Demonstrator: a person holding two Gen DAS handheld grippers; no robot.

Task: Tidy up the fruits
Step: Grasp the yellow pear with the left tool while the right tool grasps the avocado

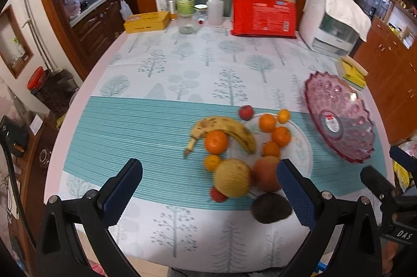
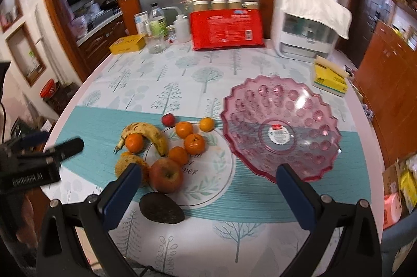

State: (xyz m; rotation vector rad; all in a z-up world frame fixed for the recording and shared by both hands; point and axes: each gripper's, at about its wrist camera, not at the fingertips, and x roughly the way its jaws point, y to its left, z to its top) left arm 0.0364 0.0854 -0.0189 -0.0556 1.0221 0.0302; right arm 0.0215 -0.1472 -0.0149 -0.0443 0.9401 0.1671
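A pile of fruit lies on and beside a round printed mat [image 2: 208,180]: a spotted banana [image 1: 224,129] [image 2: 148,133], several mandarins [image 1: 215,142] [image 2: 194,143], a red apple [image 2: 166,174] [image 1: 265,174], a yellow round melon-like fruit [image 1: 232,181], a dark avocado [image 1: 271,208] [image 2: 161,208] and small red fruits [image 1: 246,112] [image 2: 167,119]. To the right stands an empty pink glass bowl [image 1: 338,118] [image 2: 280,125]. My left gripper [image 1: 208,188] hovers open just before the melon-like fruit and apple. My right gripper [image 2: 208,191] hangs open above the mat, between apple and bowl.
At the table's back stand a yellow tin [image 1: 146,21], bottles [image 1: 185,0], a red package [image 1: 263,19] with jars and a white appliance [image 1: 333,21]. A yellow box [image 2: 329,79] lies behind the bowl. Wooden cabinets [image 2: 385,84] flank the right side.
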